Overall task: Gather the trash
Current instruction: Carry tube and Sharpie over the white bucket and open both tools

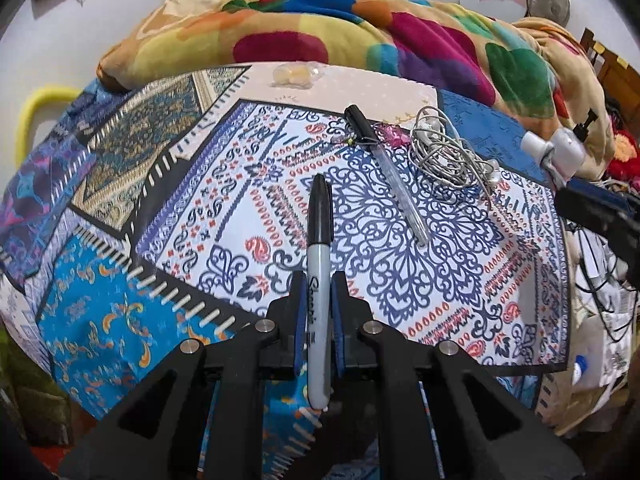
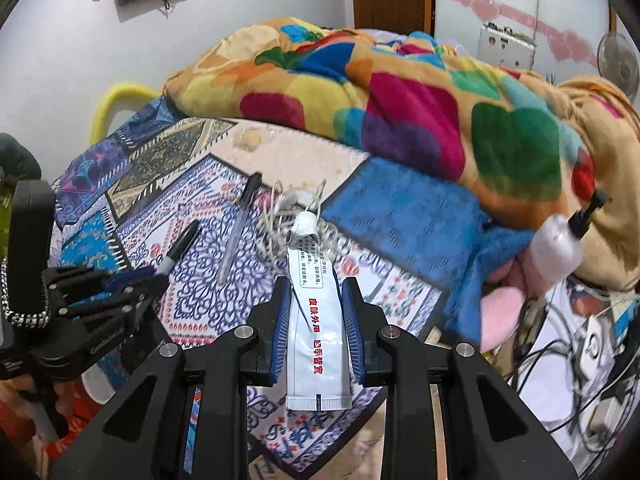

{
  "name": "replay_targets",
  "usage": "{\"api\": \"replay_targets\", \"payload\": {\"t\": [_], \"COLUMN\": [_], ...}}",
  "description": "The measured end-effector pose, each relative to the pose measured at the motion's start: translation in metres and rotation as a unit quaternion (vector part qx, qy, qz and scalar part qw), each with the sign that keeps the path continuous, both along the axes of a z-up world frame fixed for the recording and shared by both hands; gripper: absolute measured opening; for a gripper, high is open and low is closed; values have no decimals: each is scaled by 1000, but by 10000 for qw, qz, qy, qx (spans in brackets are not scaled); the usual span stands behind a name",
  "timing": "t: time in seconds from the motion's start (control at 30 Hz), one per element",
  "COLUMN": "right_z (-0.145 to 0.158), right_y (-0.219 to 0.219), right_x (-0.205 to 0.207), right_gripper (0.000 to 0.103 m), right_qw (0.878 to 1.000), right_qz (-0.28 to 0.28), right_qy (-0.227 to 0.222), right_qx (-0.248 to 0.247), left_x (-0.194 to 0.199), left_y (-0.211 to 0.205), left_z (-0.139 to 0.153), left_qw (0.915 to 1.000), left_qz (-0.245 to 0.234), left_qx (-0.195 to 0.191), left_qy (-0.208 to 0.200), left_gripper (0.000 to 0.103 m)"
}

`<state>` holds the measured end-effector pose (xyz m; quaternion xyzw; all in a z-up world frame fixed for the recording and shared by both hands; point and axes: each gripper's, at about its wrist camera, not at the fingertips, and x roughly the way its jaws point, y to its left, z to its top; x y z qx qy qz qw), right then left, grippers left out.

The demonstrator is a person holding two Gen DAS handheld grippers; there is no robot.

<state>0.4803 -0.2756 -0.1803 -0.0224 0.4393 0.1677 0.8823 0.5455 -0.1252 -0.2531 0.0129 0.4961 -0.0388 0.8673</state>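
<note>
- The bed (image 1: 160,208) is spread with a patterned sheet (image 1: 400,248), and a broad stretch of it lies bare left of the items, running out to the near edge.
- Far side is walled off by a heaped, many-coloured blanket (image 1: 360,40); on the right, the sheet's edge drops into a tangle of cables (image 2: 580,340).
- Left gripper (image 1: 319,280) is pressed tight on a black-capped marker (image 1: 319,264), blue pads against its grey barrel on both sides.
- The marker's long axis runs along the gripper, cap pointing away over the sheet and the barrel end back toward the camera; it is lifted clear of the bed.
- Right gripper (image 2: 316,292) is pinching a white tube (image 2: 316,320) with red lettering, pads touching its flat body on either side.
- The tube lies along the fingers too: the white cap leads forward over the sheet, the crimped end trails toward the camera.
- In the right wrist view the left gripper sits low at the left, its marker slanting up and to the right.
- Still on the sheet: a clear pen (image 1: 384,160) with a black cap, lying diagonally, cap toward the blanket.
- Just beside the pen, on its right, a loose coil of white cord (image 1: 444,152).
- A white pump bottle (image 2: 556,248) rests against the blanket at the right edge, well apart from the pen.
</note>
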Motion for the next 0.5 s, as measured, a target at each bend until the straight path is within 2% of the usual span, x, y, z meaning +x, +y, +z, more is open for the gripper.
{"api": "replay_targets", "payload": {"t": [0.2,0.33,0.5], "right_z": [-3,4,19], "right_y": [-3,-3,-2], "right_x": [-7,-13,-24], "right_gripper": [24,24,24], "right_qw": [9993,9995,9998], "right_qz": [-63,-60,-56], "right_qy": [181,181,119], "right_qx": [307,237,143], "left_x": [-7,-22,-49], "left_y": [1,3,10], "left_z": [0,5,27], "left_qw": [10000,9999,9997], "left_qz": [32,35,44], "left_qx": [13,-119,-218], "left_qy": [19,112,-30], "left_gripper": [10,10,10]}}
